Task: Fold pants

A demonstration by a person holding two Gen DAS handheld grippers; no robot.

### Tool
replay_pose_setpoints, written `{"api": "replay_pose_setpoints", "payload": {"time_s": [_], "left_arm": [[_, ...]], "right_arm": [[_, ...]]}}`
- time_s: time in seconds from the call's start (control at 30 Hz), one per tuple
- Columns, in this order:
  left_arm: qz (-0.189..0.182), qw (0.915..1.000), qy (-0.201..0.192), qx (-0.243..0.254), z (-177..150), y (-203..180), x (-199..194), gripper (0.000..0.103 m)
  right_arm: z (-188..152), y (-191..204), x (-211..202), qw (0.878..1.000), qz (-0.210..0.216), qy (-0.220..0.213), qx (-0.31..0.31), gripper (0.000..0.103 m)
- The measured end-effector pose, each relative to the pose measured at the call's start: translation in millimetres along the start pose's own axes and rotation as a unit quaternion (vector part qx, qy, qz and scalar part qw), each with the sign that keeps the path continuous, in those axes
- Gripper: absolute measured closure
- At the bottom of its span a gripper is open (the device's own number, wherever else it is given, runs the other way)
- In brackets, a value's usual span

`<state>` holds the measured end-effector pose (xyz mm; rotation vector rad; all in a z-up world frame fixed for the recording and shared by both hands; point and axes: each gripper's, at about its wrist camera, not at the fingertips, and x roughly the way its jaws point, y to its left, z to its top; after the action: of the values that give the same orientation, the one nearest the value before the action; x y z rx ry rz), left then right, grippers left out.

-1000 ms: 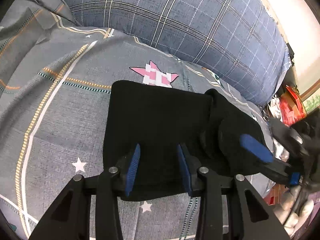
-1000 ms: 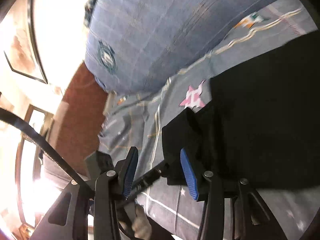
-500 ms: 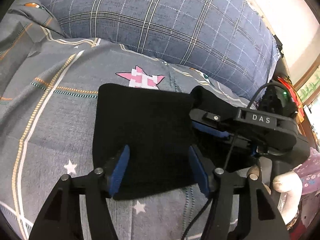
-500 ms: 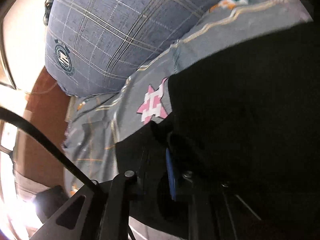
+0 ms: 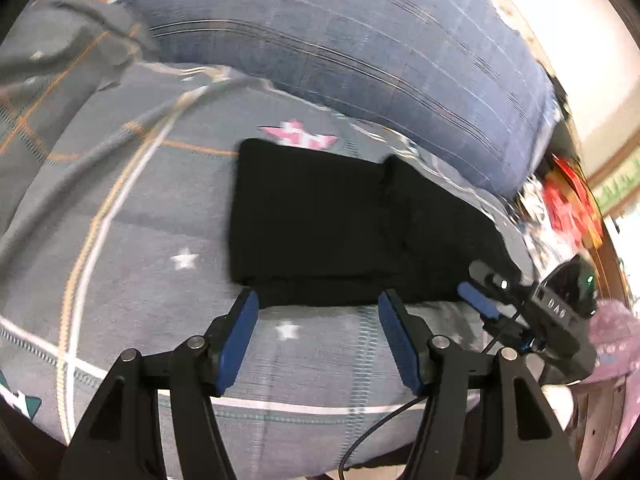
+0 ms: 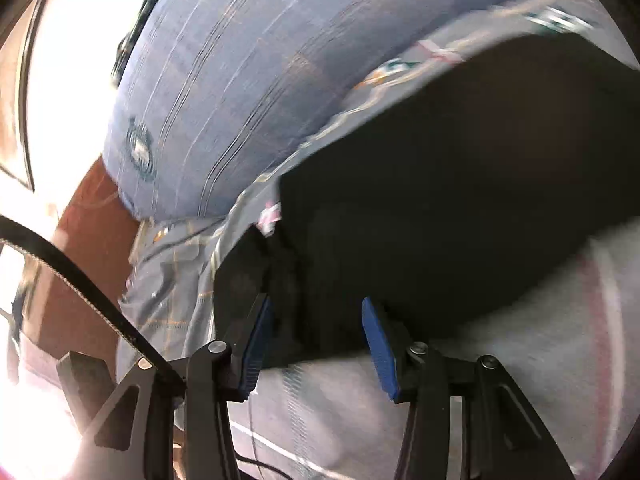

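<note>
Black pants (image 5: 340, 224) lie folded into a compact rectangle on the bed (image 5: 132, 272), on its grey sheet with star prints. A pink star print (image 5: 298, 138) peeks out at the pants' 12 o'clock edge. Beyond it lies a large blue plaid pillow (image 5: 360, 60).

Left gripper (image 5: 318, 314): spread wide, blue pads bare, holding nothing. It sits just off the pants' near edge, at their 6 o'clock, over bare sheet.

Right gripper (image 6: 316, 320): also spread, nothing pinched between the pads. In the left wrist view it shows at about 4 o'clock from the pants (image 5: 480, 300), by their near right corner. Its own view shows the folded stack directly ahead (image 6: 460, 208), with a thicker layered end by the left pad. Cannot tell whether either pad touches cloth.

Both views are motion-blurred.
</note>
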<state>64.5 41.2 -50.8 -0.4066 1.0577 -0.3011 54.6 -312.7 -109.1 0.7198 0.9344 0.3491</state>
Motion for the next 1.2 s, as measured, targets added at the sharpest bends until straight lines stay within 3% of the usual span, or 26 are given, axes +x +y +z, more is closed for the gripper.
{"api": "replay_pose_setpoints", "payload": {"time_s": [0.1, 0.2, 0.33, 0.47, 0.73, 0.83, 0.93, 0.97, 1.0, 1.03, 1.07, 1.1, 1.13, 1.2], "left_arm": [[-0.023, 0.9984, 0.027, 0.044, 11.5, -36.3, 16.0, 0.041], [-0.035, 0.9931, 0.055, 0.098, 28.7, -85.5, 40.8, 0.041], [-0.055, 0.9752, 0.088, 0.195, 46.1, -167.4, 79.5, 0.038], [-0.063, 0.9537, 0.132, 0.263, 66.2, -237.2, 142.4, 0.038], [-0.054, 0.9379, 0.196, 0.281, 92.8, -304.0, 254.2, 0.038], [-0.045, 0.9147, 0.22, 0.336, 80.8, -323.5, 278.2, 0.037], [-0.024, 0.8867, 0.24, 0.394, 64.3, -340.6, 294.0, 0.019], [-0.011, 0.8822, 0.241, 0.405, 61.3, -345.2, 295.8, 0.019], [0.003, 0.8775, 0.237, 0.417, 58.9, -348.9, 296.0, 0.027], [0.014, 0.873, 0.228, 0.431, 56.6, -352.2, 293.2, 0.045], [0.019, 0.8707, 0.22, 0.439, 56.4, -354.4, 288.5, 0.07], [0.015, 0.8725, 0.221, 0.435, 58.2, -355.1, 285.4, 0.081], [0.012, 0.8772, 0.222, 0.426, 62.0, -352.6, 280.2, 0.086], [-0.001, 0.8897, 0.201, 0.41, 71.4, -343.4, 260.3, 0.089]], "right_arm": [[-1.4, -33.4, -42.2, 0.999, -0.001, -0.032, 0.024, 0.052], [1.9, -66.1, -87.5, 0.996, -0.027, -0.082, 0.037, 0.046], [9.9, -105.4, -122.4, 0.989, -0.048, -0.121, 0.068, 0.045], [20.0, -129.1, -131.5, 0.987, -0.048, -0.124, 0.085, 0.044], [32.6, -127.2, -98.6, 0.992, -0.029, -0.095, 0.081, 0.044], [35.6, -126.4, -88.2, 0.992, -0.015, -0.096, 0.085, 0.043], [42.3, -124.0, -81.3, 0.991, -0.009, -0.098, 0.088, 0.042], [43.7, -123.7, -79.8, 0.991, -0.007, -0.101, 0.089, 0.041], [45.2, -122.5, -78.0, 0.991, -0.006, -0.104, 0.088, 0.041], [46.9, -119.4, -76.1, 0.99, -0.005, -0.109, 0.085, 0.041], [47.7, -117.3, -75.0, 0.99, -0.004, -0.112, 0.081, 0.05], [49.3, -113.5, -75.2, 0.99, 0.004, -0.115, 0.078, 0.067], [50.9, -110.2, -76.5, 0.99, 0.007, -0.116, 0.075, 0.084], [56.5, -94.6, -82.6, 0.991, 0.014, -0.122, 0.057, 0.09]]}}
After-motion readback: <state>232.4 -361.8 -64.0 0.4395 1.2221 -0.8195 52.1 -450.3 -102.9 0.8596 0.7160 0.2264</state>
